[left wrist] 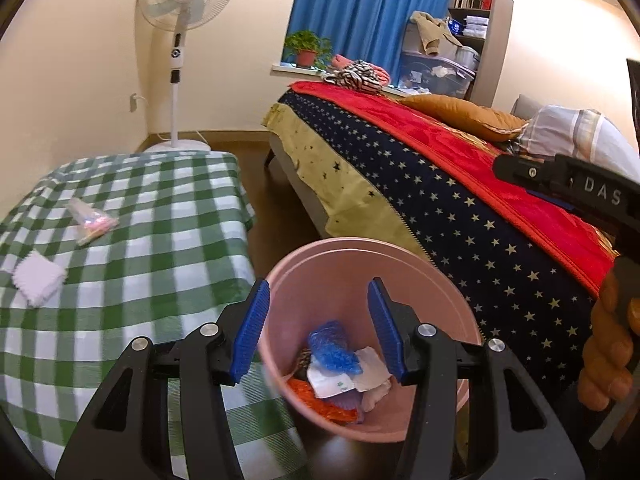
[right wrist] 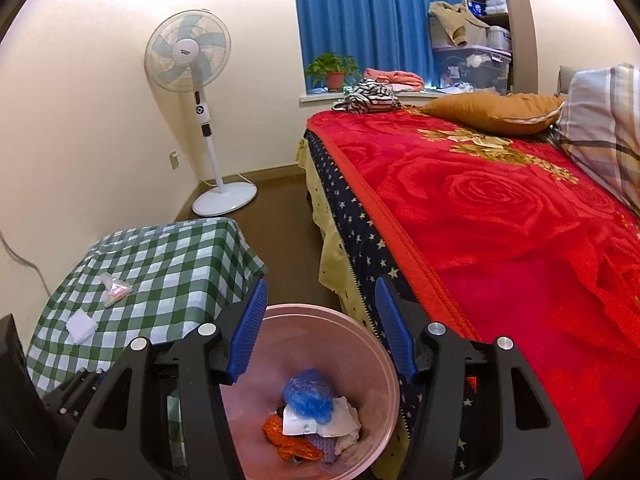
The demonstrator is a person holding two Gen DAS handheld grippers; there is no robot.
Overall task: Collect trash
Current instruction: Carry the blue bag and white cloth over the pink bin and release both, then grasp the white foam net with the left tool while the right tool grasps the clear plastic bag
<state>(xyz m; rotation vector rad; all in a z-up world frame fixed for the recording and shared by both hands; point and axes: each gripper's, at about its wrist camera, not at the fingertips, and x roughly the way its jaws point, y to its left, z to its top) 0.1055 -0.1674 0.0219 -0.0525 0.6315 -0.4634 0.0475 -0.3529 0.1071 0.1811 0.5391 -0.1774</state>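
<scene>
A pink trash bin (left wrist: 440,276) stands on the floor between table and bed; it also shows in the right wrist view (right wrist: 384,344). It holds a blue mesh wad (left wrist: 334,346), white paper and orange scraps. My left gripper (left wrist: 318,300) is open and empty above the bin. My right gripper (right wrist: 322,300) is open and empty above it too, with the blue wad (right wrist: 308,398) below. On the green checked table (left wrist: 160,216) lie a clear plastic wrapper (left wrist: 90,220) and a white serrated paper piece (left wrist: 38,278); both also show in the right wrist view, the wrapper (right wrist: 114,289) and the paper (right wrist: 81,326).
A bed with a red rose blanket (right wrist: 500,220) fills the right side. A white standing fan (right wrist: 188,60) stands in the corner. A potted plant (right wrist: 334,70) sits on the windowsill by blue curtains. Brown floor runs between table and bed.
</scene>
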